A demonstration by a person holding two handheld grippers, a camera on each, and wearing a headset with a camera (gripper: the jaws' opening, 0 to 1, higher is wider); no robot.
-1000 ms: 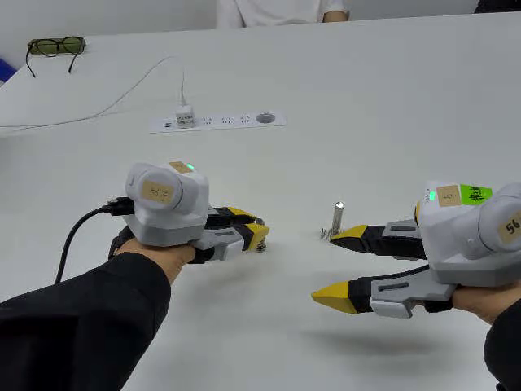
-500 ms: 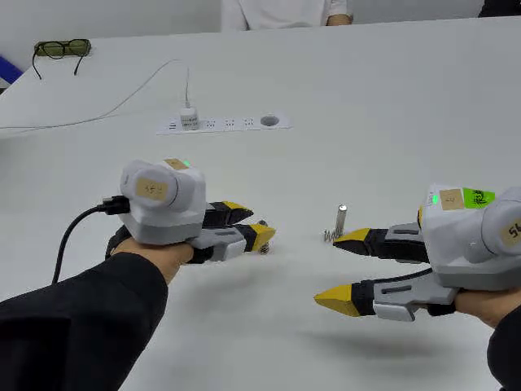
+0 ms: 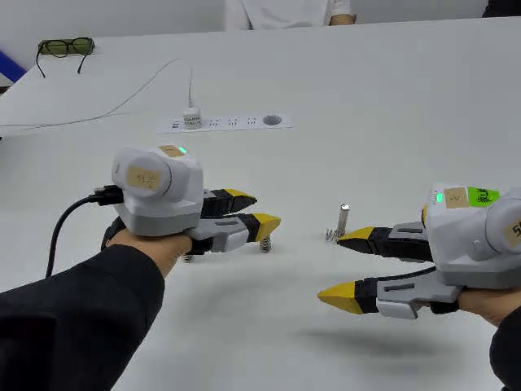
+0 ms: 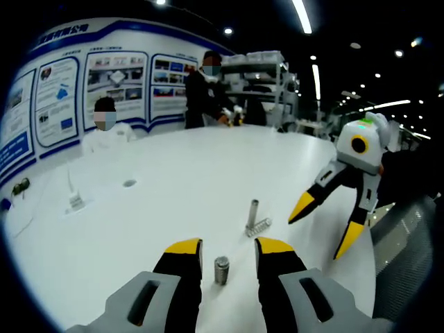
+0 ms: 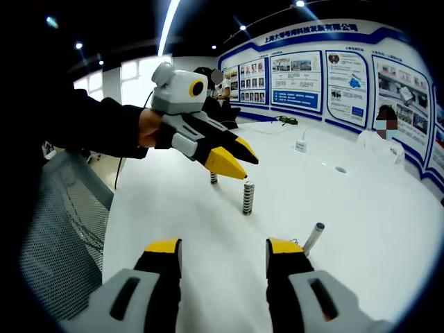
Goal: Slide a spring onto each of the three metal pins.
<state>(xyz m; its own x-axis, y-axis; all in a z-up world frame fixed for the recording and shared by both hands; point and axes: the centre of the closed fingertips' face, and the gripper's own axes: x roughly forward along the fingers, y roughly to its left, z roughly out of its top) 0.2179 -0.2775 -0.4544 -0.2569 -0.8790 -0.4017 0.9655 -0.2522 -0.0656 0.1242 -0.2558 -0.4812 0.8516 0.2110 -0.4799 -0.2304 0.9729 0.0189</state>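
Left tool [image 3: 267, 209] hovers part-open, empty, over a sprung pin [image 3: 264, 243]; right tool [image 3: 329, 267], wide open, empty, sits at 6 o'clock of the bare pin [image 3: 343, 218], presumably targeting its loose spring [image 3: 331, 235].

The left gripper [image 3: 259, 210] and right gripper [image 3: 334, 265] are built alike: rounded white-grey housings, black jaw arms, pointed yellow tips. Each housing carries a tan sticker [image 3: 144, 176] with handwritten marks and a small green light, and the right one also has a bright green label [image 3: 476, 195]. A black cable [image 3: 61, 232] plugs into the left housing's rear, and the person wears black sleeves [image 3: 81, 318].
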